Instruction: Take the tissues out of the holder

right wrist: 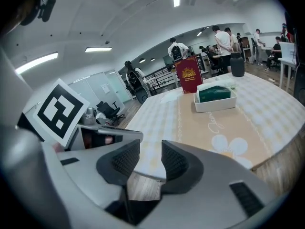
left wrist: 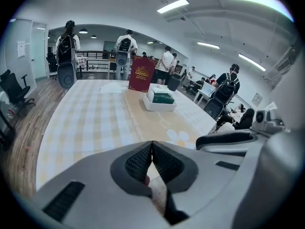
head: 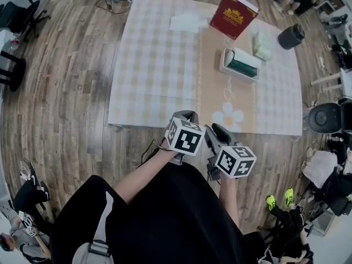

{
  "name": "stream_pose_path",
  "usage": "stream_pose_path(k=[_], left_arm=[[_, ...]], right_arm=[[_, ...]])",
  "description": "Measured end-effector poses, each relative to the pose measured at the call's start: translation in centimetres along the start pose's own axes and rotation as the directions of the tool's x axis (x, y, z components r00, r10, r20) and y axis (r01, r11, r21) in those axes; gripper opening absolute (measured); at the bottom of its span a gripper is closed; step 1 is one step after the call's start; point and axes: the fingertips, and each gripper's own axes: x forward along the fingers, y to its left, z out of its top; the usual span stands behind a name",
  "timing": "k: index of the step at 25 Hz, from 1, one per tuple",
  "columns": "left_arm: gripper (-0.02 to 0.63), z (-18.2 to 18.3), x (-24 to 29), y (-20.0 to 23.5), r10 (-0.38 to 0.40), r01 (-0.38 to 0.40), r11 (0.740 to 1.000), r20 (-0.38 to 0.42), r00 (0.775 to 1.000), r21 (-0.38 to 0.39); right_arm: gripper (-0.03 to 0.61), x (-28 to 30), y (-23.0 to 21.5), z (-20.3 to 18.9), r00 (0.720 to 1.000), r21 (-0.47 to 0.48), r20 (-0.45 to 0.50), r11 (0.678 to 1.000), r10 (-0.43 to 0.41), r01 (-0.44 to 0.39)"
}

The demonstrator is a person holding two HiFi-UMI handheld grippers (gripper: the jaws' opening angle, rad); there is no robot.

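A white holder (head: pixel 228 65) on the checked tablecloth has a dark green tissue pack (head: pixel 242 67) lying in it. It also shows in the left gripper view, holder (left wrist: pixel 153 107) and pack (left wrist: pixel 163 98), and in the right gripper view, holder (right wrist: pixel 215 105) and pack (right wrist: pixel 214 93). Both grippers hang at the table's near edge, well short of the holder. My left gripper (head: pixel 187 116) (left wrist: pixel 152 144) is shut, its tips touching with nothing between them. My right gripper (head: pixel 218 131) (right wrist: pixel 150 151) is open and holds nothing.
A red box (head: pixel 233 14) stands upright behind the holder. A pale green pack (head: pixel 262 45) and a dark cylinder (head: pixel 291 36) lie to its right, and a white sheet (head: pixel 187 22) to its left. Chairs, bags and people surround the table (head: pixel 154 65).
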Motion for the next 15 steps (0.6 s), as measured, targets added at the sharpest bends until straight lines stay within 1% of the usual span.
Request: stream_pose_path(k=[3,8,12,15], left_arm=[[0.009,1.9,1.0,1.2,-0.003,0.003,1.000,-0.001,1.000,-0.012],[0.009,3.8,3.0,3.1,-0.010,0.009,1.000,-0.020,1.000,-0.016],[0.009,4.9,4.5,3.4,-0.021,0.020,1.000,-0.033,0.999,-0.019],[0.009,5.6,5.6,3.1,-0.029,0.028,0.999,-0.039,0.999,-0.026]], right_arm=[[0.147,1.5,-0.6,1.9,1.000,-0.015,0.004,1.000,-0.005,0.005],[0.147,3.8,-1.9,4.5,1.000,-0.030,0.002,1.000,-0.002,0.002],[0.147,4.7,-3.2,6.0,1.000,-0.040,0.002,0.999,-0.012,0.012],[0.155,5.1,-5.1,6.9,0.999,-0.074,-0.010,0.997,-0.034,0.033]])
